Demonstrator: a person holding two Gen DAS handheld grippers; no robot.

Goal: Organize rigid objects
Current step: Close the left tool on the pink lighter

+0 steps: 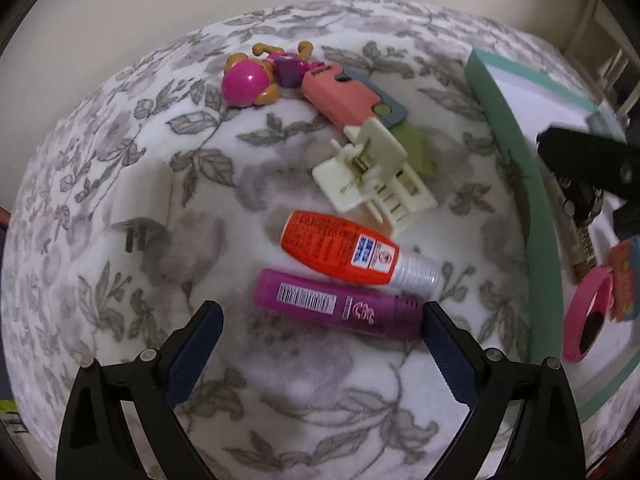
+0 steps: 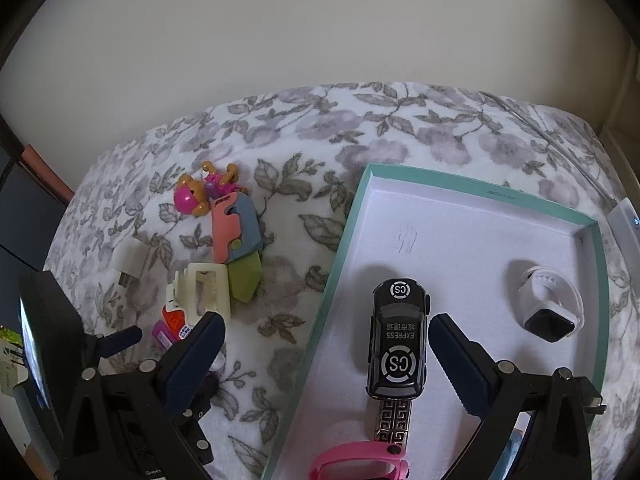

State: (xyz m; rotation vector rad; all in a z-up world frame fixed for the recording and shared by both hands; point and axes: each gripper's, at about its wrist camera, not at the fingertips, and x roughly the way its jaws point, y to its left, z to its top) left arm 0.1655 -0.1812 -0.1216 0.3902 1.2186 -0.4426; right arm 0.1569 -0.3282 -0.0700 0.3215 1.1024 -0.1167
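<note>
**Both grippers wide open, nothing grabbed**

Right gripper [image 2: 326, 354] sits spread around the black toy car [image 2: 398, 340] inside the teal tray [image 2: 476, 194], jaws not touching it. Left gripper [image 1: 322, 326] hovers spread over the purple tube [image 1: 336, 304] on the floral blanket [image 1: 120, 184], orange bottle [image 1: 344, 250] just beyond.

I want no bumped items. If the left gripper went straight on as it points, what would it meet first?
Probably the purple tube, lying crosswise just ahead of the open left gripper; the orange bottle lies right behind it. Depth is uncertain.

Black toy car [image 2: 398, 344] lies flat in the teal tray [image 2: 480, 195]; purple tube [image 1: 336, 306] on the blanket
</note>
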